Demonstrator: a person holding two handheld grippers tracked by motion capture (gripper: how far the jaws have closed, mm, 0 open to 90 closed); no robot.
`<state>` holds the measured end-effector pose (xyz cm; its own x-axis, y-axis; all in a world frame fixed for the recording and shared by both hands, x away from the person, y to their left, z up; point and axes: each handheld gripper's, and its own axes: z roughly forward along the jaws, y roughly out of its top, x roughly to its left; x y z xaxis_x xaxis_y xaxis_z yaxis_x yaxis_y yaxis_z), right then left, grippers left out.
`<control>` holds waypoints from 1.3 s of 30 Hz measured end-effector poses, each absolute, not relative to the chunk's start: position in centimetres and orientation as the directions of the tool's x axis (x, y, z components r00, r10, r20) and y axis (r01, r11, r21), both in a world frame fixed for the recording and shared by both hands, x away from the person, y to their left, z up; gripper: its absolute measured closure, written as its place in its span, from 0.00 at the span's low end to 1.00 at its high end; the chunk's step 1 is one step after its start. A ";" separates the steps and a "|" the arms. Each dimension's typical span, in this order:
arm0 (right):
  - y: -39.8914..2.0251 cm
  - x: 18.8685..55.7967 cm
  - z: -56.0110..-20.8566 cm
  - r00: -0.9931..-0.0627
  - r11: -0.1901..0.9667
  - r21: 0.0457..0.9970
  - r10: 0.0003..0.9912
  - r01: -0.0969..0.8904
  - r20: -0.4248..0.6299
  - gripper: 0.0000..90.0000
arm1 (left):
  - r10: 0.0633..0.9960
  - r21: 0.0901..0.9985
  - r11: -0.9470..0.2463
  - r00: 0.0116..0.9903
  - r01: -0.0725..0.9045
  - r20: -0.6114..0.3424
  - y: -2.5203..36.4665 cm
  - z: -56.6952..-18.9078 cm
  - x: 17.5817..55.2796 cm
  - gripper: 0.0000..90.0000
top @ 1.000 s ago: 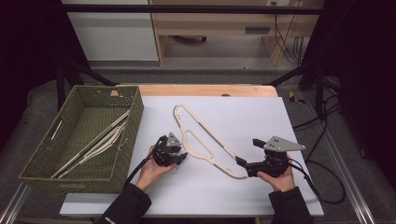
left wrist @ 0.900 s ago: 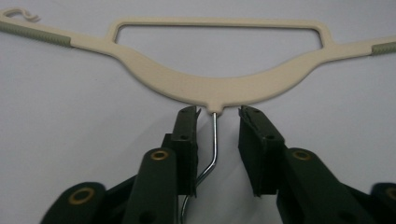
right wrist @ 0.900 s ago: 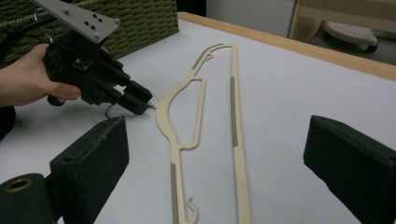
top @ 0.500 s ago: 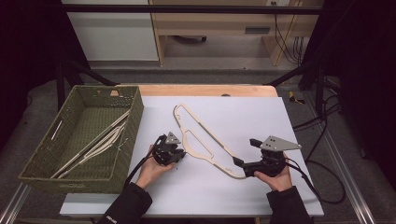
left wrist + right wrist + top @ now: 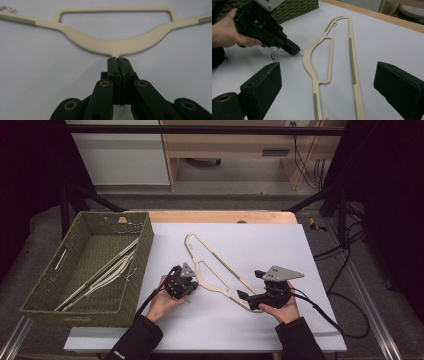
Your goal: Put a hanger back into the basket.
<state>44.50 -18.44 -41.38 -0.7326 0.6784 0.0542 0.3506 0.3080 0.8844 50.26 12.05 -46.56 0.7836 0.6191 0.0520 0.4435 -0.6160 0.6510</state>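
My left gripper (image 5: 116, 60) has just closed on the beige hanger's (image 5: 220, 272) hook neck, right gripper (image 5: 243, 295) wide open near its end; next, lift toward the basket (image 5: 142, 245).

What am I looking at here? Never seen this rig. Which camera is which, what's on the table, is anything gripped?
There is no robot arm. A person holds a hand-held two-jaw tool in each hand: the left gripper and the right gripper.

The wide picture comes from a fixed camera above the table, with the person's arms coming in at the bottom. The other two come from cameras riding on each gripper, looking along its black jaws.

On the white surface lies a cream hanger with grey-green grip strips. At the left stands a green woven basket holding more hangers.

The left gripper's jaws have just closed on the hanger's metal hook, right where it leaves the body. The right gripper's jaws stand wide open on either side of the hanger's end, gripping nothing.
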 end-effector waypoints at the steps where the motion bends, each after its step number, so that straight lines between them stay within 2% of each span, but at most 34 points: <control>1: -18.3 44.6 -41.5 -0.734 0.312 0.882 0.677 0.353 0.054 0.10 | 0.620 0.651 -0.615 0.783 0.444 0.053 12.1 -46.3 50.1 0.99; 11: -15.4 45.7 -43.2 -0.765 0.365 0.860 0.642 0.357 0.045 0.14 | 0.633 0.638 -0.613 0.773 0.466 0.043 12.3 -43.9 48.7 0.99; 19: -12.5 46.3 -44.4 -0.802 0.410 0.840 0.595 0.355 0.049 0.21 | 0.630 0.631 -0.636 0.771 0.444 0.092 11.5 -42.2 47.7 0.99; 27: -10.5 47.2 -45.4 -0.820 0.484 0.802 0.573 0.351 0.013 0.37 | 0.609 0.613 -0.666 0.784 0.426 0.116 10.9 -41.0 47.4 0.99; 30: -9.8 47.5 -46.0 -0.823 0.515 0.785 0.568 0.344 -0.012 0.47 | 0.610 0.613 -0.664 0.784 0.429 0.111 10.9 -41.0 47.4 0.99; 35: -9.6 47.8 -46.3 -0.825 0.528 0.766 0.565 0.365 0.004 0.60 | 0.611 0.608 -0.667 0.783 0.430 0.116 10.9 -41.3 47.4 0.99; 39: -9.4 47.7 -46.4 -0.827 0.551 0.758 0.562 0.350 -0.026 0.63 | 0.607 0.602 -0.672 0.786 0.432 0.113 10.8 -41.2 47.3 0.99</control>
